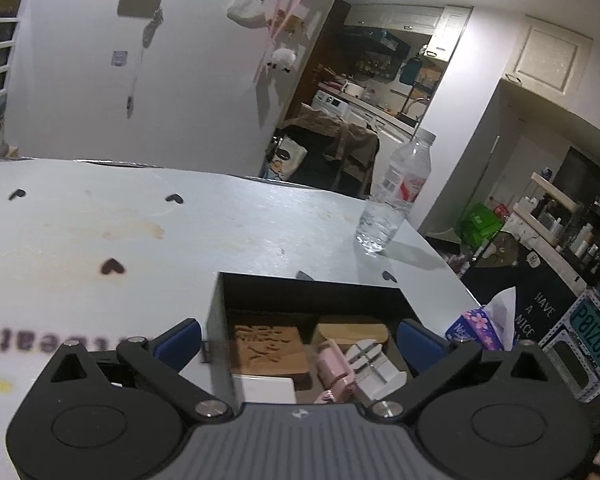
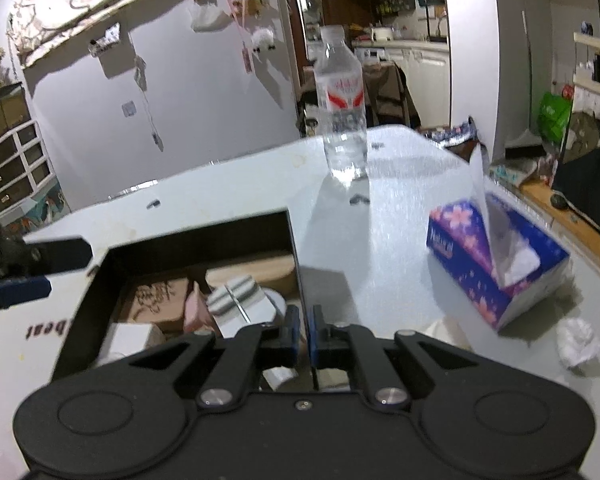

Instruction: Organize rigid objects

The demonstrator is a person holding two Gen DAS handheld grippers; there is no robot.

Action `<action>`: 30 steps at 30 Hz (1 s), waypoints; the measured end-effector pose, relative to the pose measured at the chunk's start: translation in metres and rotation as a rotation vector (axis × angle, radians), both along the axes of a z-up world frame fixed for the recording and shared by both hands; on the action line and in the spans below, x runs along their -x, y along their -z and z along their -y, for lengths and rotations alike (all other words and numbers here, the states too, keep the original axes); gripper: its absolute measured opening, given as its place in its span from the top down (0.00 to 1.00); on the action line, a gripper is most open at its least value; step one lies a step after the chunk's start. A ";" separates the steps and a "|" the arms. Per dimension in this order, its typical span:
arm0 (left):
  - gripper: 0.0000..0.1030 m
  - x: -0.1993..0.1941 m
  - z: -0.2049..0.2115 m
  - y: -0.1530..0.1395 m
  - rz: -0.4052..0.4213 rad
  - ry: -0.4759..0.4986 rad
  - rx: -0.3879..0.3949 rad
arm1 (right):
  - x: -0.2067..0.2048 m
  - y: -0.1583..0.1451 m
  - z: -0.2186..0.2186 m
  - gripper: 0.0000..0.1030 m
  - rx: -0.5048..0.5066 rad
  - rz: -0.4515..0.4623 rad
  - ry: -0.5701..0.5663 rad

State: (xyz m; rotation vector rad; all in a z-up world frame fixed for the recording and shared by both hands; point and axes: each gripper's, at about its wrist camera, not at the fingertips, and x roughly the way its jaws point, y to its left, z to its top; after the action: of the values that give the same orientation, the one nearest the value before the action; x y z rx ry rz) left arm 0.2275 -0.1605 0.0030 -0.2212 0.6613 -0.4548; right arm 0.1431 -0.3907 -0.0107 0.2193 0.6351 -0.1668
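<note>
Where the black box (image 1: 220,316) is cut off by both tools, only part of its load is seen: a brown block (image 1: 266,346), a pink piece (image 1: 334,368), white pieces, all blurred. Left tool (image 1: 298,338) is held wide open above it, nothing between. Right tool (image 2: 306,330) is shut on the box's wall. White tabletop (image 1: 180,232) is stained; bottle (image 1: 396,194) and tissue box (image 2: 496,260) stand apart; kitchen behind.

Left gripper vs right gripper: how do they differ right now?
The left gripper has its jaws spread wide, nothing between them, over the open black box. The right gripper is shut, pinching the box's right wall. Both share black bodies with blue fingers and point down toward the box.
</note>
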 end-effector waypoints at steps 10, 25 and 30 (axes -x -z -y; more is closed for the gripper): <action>0.00 0.021 -0.016 -0.009 0.045 -0.046 -0.081 | 0.027 -0.025 -0.006 0.47 0.026 0.102 -0.005; 0.00 0.087 -0.025 -0.013 0.182 -0.080 -0.186 | 0.091 -0.036 -0.020 0.04 0.132 0.225 0.015; 0.00 0.111 -0.028 -0.008 0.204 -0.078 -0.208 | 0.111 -0.035 -0.025 0.03 0.147 0.246 0.006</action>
State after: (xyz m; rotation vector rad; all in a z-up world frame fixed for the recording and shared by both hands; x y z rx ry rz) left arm 0.1169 -0.1327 0.0108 -0.0032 0.4939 -0.3261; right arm 0.0321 -0.3660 0.0239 0.0973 0.3755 -0.1882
